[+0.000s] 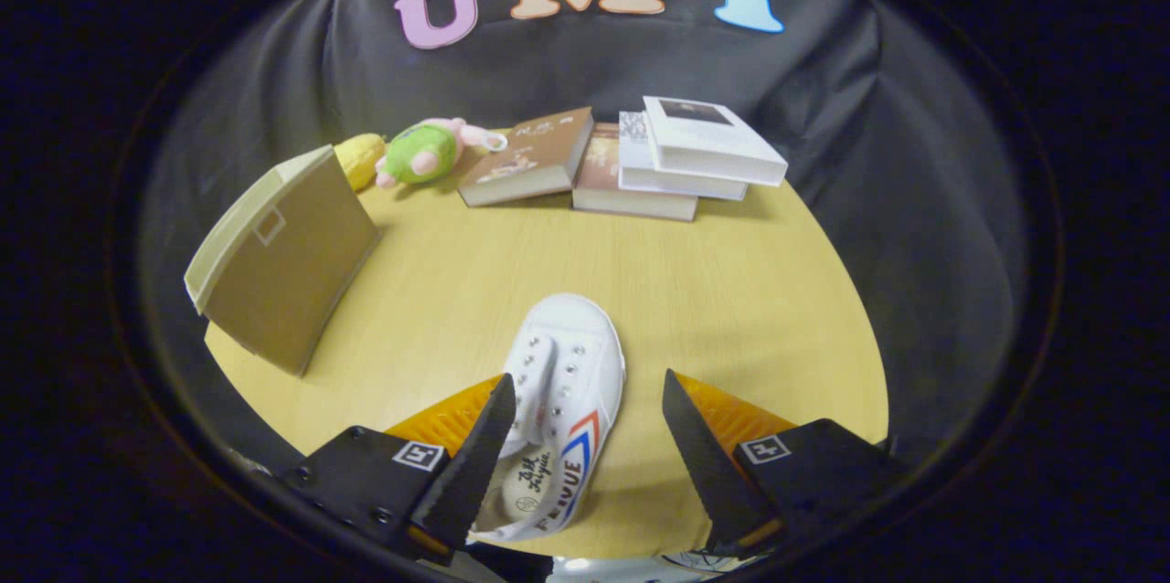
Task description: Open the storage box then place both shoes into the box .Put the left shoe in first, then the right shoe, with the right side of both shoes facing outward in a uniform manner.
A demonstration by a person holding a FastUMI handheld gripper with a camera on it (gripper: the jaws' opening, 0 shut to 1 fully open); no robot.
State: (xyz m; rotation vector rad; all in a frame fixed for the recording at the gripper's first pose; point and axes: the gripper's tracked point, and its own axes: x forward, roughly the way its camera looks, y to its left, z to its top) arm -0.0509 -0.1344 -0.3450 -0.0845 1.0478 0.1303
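Note:
A white canvas shoe (565, 382) with a red and blue stripe on its side lies on the round wooden table (731, 291), toe pointing away from me. My gripper (590, 391) is open above it, with the shoe's heel end by the left finger (475, 464) and a gap to the right finger (708, 455). A tan storage box (279, 268) with a pale lid stands shut on the table's left side, beyond the fingers. A bit of a second white shoe (640, 567) shows below the fingers, near the table's front edge.
At the back of the table lie a brown book (526, 158) and a stack of books (681, 163). A green and pink plush toy (425, 149) and a yellow soft object (359, 158) rest behind the box.

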